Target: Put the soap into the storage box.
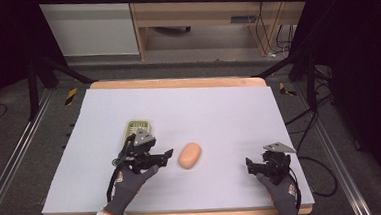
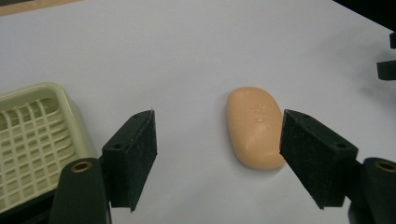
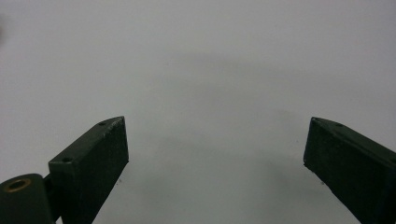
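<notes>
A peach-coloured bar of soap [image 1: 190, 155] [image 2: 256, 127] lies flat on the pale table sheet near the middle front. A pale green slatted soap dish [image 1: 139, 126] [image 2: 32, 140] sits just left of it. My left gripper [image 1: 168, 154] [image 2: 217, 140] is open, held by a gloved hand, its jaws pointing right at the soap, which lies just beyond the right jaw. My right gripper [image 1: 250, 164] [image 3: 215, 144] is open at the front right, low over bare sheet with nothing between its jaws.
The pale sheet [image 1: 219, 111] covers a wooden table [image 1: 177, 82]. Dark floor, metal rails and cables surround it. A wooden cabinet [image 1: 207, 11] stands beyond the far edge.
</notes>
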A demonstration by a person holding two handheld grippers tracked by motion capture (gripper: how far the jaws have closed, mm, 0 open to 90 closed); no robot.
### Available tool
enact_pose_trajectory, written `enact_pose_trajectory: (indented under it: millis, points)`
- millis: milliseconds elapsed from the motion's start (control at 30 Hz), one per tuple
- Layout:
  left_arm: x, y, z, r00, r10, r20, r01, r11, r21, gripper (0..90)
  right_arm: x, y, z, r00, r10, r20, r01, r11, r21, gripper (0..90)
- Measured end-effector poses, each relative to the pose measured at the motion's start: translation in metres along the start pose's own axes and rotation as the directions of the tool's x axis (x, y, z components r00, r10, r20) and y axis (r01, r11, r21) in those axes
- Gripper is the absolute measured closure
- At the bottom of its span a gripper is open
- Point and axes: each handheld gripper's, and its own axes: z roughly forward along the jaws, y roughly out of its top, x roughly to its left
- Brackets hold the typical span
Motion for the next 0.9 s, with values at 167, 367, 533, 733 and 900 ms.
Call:
enact_pose_trajectory:
  millis: [167,367,533,733,900]
  points:
    - [-0.005,0.003,0.005,0.9999,0.006,0.01,-0.006,1.0,0.003,26.8,0.0,0.0,0.0,1.0,0.001,-0.002,-0.001,1.0,0.002,6.9]
    - [-0.011,0.007,0.012,0.9995,0.025,0.018,-0.025,0.9995,0.017,26.8,0.0,0.0,0.001,1.0,-0.005,0.001,0.005,1.0,0.004,6.9]
    - [-0.015,0.009,0.018,0.9992,0.029,0.028,-0.03,0.999,0.032,26.8,0.0,0.0,0.001,1.0,-0.002,0.003,0.002,1.0,0.008,6.9]
    - [-0.018,0.009,0.024,0.9987,0.039,0.033,-0.041,0.9982,0.045,26.7,0.002,0.001,0.002,1.0,-0.004,0.006,0.004,1.0,0.011,6.9]
    - [-0.021,0.009,0.028,0.9984,0.042,0.04,-0.044,0.9977,0.053,26.7,0.001,0.001,0.002,1.0,-0.006,0.007,0.006,1.0,0.013,6.8]
